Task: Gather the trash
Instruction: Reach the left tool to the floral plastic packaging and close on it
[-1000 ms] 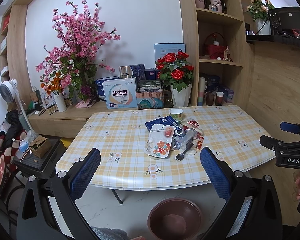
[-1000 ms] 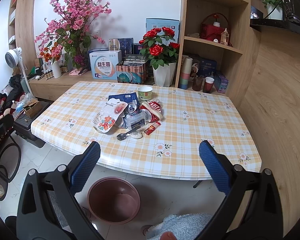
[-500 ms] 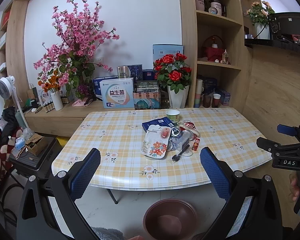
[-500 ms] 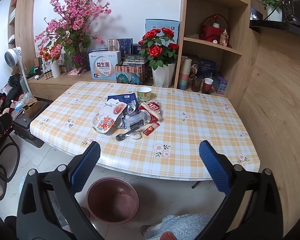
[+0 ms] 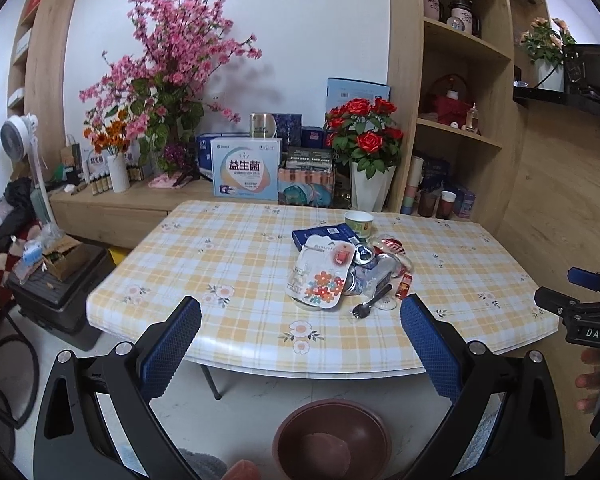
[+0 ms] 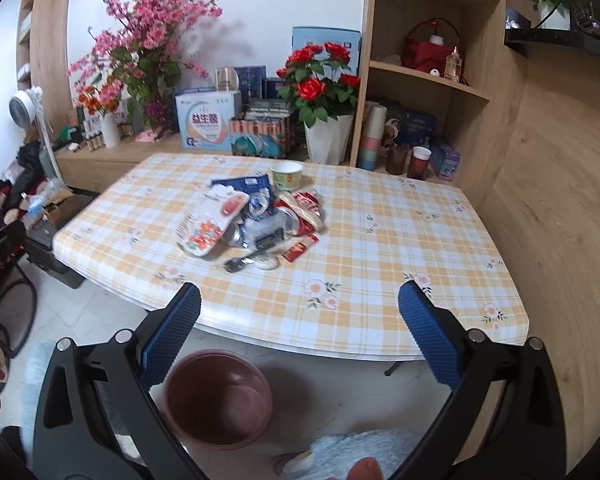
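Compared with a second ago, both wrist views sit slightly closer to the table (image 5: 236, 344), and the right wrist view has swung and blurred, so the right gripper (image 6: 299, 320) is on the move toward the pile while the left gripper (image 5: 300, 324) has only drifted.

Going left to right in the left wrist view: a black case (image 5: 56, 296) stands on the floor beside the table's left edge. The left gripper hangs short of the near edge, jaws wide and holding nothing. Below it on the floor stands the reddish-brown bin (image 5: 334, 438), nothing visible inside it. Right of the table's centre lies the trash pile (image 5: 348, 268): a flowered pouch (image 5: 320, 276) at its left, a dark plastic spoon (image 5: 370, 304) at the front, crushed cans and red wrappers behind, and a paper cup (image 5: 358, 222) upright at the back. At the far right edge of this view the right gripper shows from the side.

In the right wrist view the right gripper's jaws are also wide and hold nothing, with the bin (image 6: 220, 398) under the near table edge, left of centre.

Nothing has been collected yet; this looks like the approach to the first pick. The spoon and the small red sachet (image 6: 300, 248) lie nearest, likely the easiest first grabs.
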Available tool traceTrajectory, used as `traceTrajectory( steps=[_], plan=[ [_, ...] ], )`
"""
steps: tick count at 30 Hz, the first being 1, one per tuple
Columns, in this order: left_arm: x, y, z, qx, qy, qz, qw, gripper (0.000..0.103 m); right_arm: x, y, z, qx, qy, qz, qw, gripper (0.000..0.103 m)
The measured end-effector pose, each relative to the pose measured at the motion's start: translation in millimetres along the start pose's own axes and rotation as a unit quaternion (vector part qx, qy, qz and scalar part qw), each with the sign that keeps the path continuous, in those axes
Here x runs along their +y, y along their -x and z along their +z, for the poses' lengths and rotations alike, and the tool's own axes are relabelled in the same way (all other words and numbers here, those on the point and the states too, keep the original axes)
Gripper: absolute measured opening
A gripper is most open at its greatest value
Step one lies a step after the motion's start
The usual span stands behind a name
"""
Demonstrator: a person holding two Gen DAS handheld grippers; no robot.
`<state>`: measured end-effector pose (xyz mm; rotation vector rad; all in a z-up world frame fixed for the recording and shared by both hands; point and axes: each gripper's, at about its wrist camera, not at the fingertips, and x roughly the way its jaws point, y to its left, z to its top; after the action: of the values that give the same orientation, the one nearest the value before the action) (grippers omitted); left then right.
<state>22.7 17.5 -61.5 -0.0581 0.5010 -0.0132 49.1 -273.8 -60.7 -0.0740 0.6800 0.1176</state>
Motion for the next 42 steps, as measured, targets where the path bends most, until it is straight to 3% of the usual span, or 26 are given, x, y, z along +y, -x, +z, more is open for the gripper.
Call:
traceTrajectory(
  steps=[7,11,16,21,24,30,36,38,39,42],
  plan=[
    [19,-66,-28,0.076,0.001,0.006,0.9971,0.098,-6,-73,-20,0.058,0.001,0.015,0.998,0.097],
    [27,-94,-29,0.084,-0.012,0.025,0.9961,0.098,-2,-104,-19,0.076,0.005,-0.005,0.997,0.097],
    [29,-133,-21,0.098,-0.028,0.02,0.9946,0.098,-8,-138,-14,0.087,-0.018,0.003,0.996,0.097],
    [0,-182,-17,0.099,-0.084,0.006,0.9915,0.098,-14,-170,-10,0.095,-0.027,0.003,0.995,0.097],
    [-32,-227,-26,0.114,-0.138,-0.014,0.9837,0.097,-24,-188,-9,0.099,-0.048,0.008,0.994,0.097],
    [-67,-310,-27,0.128,-0.188,-0.005,0.9739,0.078,-42,-216,-8,0.114,-0.063,0.012,0.991,0.097],
    [-81,-362,-22,0.131,-0.234,0.024,0.963,0.077,-58,-230,-17,0.13,-0.075,0.017,0.988,0.097],
    [-82,-369,-23,0.137,-0.247,0.027,0.959,0.056,-62,-234,-20,0.136,-0.081,0.019,0.987,0.097],
    [-81,-371,-22,0.146,-0.245,0.02,0.9583,0.038,-63,-235,-22,0.137,-0.083,0.02,0.987,0.097],
    [-74,-358,-16,0.134,-0.226,0.005,0.965,0.033,-64,-240,-23,0.139,-0.089,0.024,0.986,0.097]
  ],
)
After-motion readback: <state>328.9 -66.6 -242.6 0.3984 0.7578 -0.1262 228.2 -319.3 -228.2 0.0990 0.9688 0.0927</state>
